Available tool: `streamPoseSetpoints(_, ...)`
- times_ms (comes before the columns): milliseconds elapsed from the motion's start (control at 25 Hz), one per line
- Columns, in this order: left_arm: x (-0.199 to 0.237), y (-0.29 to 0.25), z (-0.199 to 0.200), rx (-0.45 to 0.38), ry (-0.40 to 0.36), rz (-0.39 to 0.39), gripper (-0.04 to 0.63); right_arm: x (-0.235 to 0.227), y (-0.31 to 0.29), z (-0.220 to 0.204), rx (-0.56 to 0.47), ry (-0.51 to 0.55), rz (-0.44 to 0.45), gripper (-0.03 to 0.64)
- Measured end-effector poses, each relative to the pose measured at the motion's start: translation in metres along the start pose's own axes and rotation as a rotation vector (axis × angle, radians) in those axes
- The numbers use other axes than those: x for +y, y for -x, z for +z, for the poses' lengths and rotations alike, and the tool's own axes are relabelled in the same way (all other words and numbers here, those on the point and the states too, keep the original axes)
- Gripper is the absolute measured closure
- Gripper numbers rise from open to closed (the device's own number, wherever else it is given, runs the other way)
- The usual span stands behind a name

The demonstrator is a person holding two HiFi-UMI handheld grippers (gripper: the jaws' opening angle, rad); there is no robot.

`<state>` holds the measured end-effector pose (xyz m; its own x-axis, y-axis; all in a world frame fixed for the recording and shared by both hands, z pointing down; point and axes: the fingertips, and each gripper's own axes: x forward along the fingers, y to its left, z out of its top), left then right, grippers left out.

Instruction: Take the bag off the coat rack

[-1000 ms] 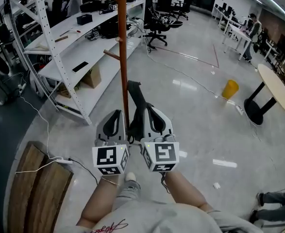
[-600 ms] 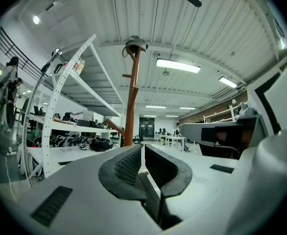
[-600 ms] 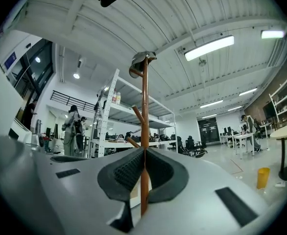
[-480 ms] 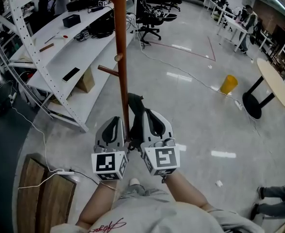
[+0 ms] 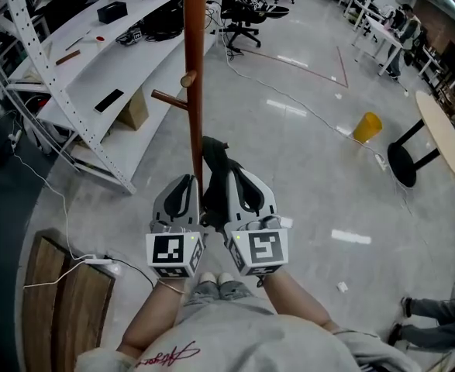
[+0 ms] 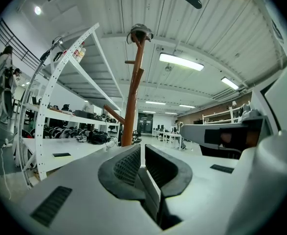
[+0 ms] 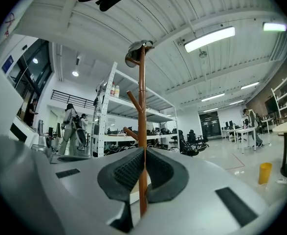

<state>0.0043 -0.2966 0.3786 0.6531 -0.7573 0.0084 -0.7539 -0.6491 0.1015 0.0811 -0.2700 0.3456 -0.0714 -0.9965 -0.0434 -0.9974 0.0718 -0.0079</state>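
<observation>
Close against the coat rack (image 5: pixel 194 68), we hold both tools side by side by the lower part of its pole, marker cubes toward our body. Our left tool (image 5: pixel 185 183) sits just left of the pole and our right tool (image 5: pixel 240 175) just right of it.

Seen along its own jaws, the left tool (image 6: pixel 142 153) has its ribbed pads pressed together with only a thin slit between them, and nothing is pinched there. The right tool (image 7: pixel 144 156) is pressed together in the same way. The pole shows as a thin brown line through its slit, beyond the pads and not gripped.

From the head view, a dark limp bundle (image 5: pixel 215 169) hangs along the right side of the pole between the two tools, below the lowest peg (image 5: pixel 165 98). Its lower end is hidden behind the tools. Both tool views show a grey rounded bundle (image 7: pixel 137 50) perched on the very tip of the pole. We cannot tell which of these is the bag. The top bundle is well apart from both tools, and we cannot tell whether the dark one touches them.

Left of the rack stands white shelving (image 5: pixel 80 91) with dark gear on its surfaces. A yellow bin (image 5: pixel 367 126) stands well apart to the right on the shiny floor.
</observation>
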Motion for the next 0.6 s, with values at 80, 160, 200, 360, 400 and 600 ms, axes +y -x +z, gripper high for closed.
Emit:
streamPoseSetpoints(80, -0.003, -0.006, -0.012, 0.021, 0.004, -0.01, 0.568, -0.003, 0.0, -0.002, 0.0, 0.003, -0.002, 0.597)
streamPoseSetpoints(160, -0.006, -0.014, -0.03, 0.056, 0.024, -0.031, 0.566, -0.008, 0.002, -0.004, -0.003, -0.004, 0.0, 0.597)
streamPoseSetpoints(200, -0.009, -0.019, -0.04, 0.074, 0.038, -0.044, 0.566, -0.011, 0.003, -0.004, -0.003, -0.013, 0.002, 0.597)
streamPoseSetpoints(360, -0.016, -0.037, -0.072, 0.095, 0.051, -0.079, 0.469, -0.019, 0.004, -0.013, 0.056, -0.03, 0.012, 0.597)
streamPoseSetpoints(400, -0.016, -0.042, -0.08, 0.103, 0.059, -0.086, 0.439, -0.019, 0.004, -0.015, 0.073, -0.02, 0.014, 0.597)
streamPoseSetpoints(600, -0.007, -0.068, -0.125, 0.165, 0.145, -0.094, 0.383, -0.016, 0.001, -0.024, 0.04, -0.011, 0.066, 0.597)
